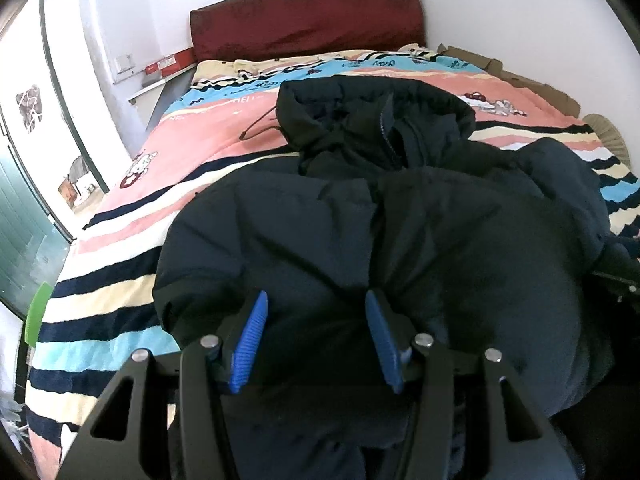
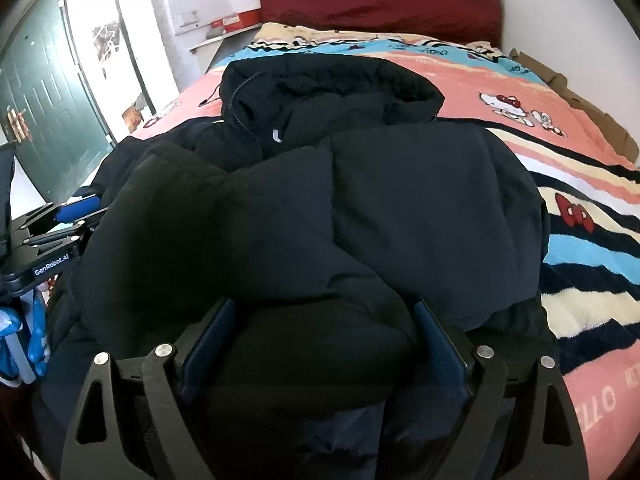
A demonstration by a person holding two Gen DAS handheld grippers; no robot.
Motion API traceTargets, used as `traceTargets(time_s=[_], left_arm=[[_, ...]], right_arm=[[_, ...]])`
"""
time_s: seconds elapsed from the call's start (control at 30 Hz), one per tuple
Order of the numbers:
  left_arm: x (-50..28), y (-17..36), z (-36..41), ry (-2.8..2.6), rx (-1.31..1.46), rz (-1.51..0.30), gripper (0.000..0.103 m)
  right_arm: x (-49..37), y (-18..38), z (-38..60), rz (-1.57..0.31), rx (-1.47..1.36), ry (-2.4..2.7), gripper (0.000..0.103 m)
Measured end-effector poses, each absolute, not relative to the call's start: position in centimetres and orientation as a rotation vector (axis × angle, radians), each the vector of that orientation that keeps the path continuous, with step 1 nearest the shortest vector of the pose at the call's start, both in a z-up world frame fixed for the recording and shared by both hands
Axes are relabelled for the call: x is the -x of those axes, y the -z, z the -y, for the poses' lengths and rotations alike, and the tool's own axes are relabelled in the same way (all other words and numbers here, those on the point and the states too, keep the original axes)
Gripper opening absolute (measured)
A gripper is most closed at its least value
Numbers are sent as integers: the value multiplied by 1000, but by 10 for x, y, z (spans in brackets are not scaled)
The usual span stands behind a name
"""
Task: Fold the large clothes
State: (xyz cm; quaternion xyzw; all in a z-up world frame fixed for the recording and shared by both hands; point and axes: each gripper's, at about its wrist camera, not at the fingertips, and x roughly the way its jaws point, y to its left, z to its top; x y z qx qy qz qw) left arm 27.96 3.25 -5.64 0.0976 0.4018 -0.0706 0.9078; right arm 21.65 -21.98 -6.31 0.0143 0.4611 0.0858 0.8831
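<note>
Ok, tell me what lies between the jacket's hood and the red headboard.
Only bare blanket, its pink and blue striped cartoon print. Nothing else rests on that stretch between the hood and the headboard; both wrist views show it.

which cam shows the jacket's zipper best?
Right wrist: the zipper runs in plain sight from the hood down the jacket, with a pale pull tab beside it. Left wrist shows only a short dim stretch between dark folds.

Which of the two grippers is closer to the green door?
Left. The left gripper is at the jacket edge toward the green door; the right gripper is farther across the jacket.
</note>
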Motion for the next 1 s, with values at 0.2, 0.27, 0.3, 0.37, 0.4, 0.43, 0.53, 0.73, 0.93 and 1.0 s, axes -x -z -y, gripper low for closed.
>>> traceTargets(time_s=[0.2,0.27,0.3,0.37,0.4,0.43,0.53,0.73,0.93,1.0], left_arm=[[-272,49,-30,114,-204,-836,50],[-267,48,-28,108,-213,-846,50],[-265,48,-27,104,-217,-849,50],[-260,48,-26,101,-224,-862,50],[-257,48,-25,99,-225,-867,50],[-255,48,-25,97,-224,-869,50],[-248,46,-25,99,-217,-877,50],[-233,42,-25,102,-210,-880,50],[-212,35,-31,107,-188,-876,50],[-202,33,-37,109,-172,-874,50]], right_arm=[[-204,53,216,-931,-7,-178,88],[-203,56,216,-945,-7,-169,88],[-202,58,218,-951,-14,-166,88],[-201,59,218,-957,-17,-158,88],[-200,59,219,-958,-16,-155,88],[-199,60,218,-962,-15,-153,88],[-196,60,216,-967,-6,-147,88],[-186,58,216,-976,3,-133,89],[-182,56,213,-987,31,-108,89],[-179,54,211,-989,37,-100,89]])
